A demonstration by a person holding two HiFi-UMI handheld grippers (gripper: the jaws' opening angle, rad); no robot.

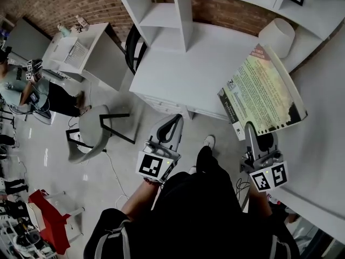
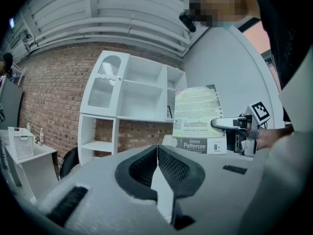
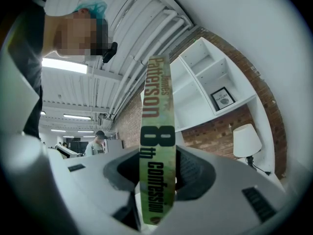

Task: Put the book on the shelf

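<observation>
Right hand-held gripper clamps the green paperback book across its spine, book projecting far; white open shelf unit stands far-left. Left hand-held gripper closed, empty

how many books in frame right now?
1. The book is clamped in the right gripper. None shows on the shelf, though some compartments may be hidden.

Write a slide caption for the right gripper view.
The right gripper holds a book, spine toward the camera, before a white shelf on a brick wall.
</observation>
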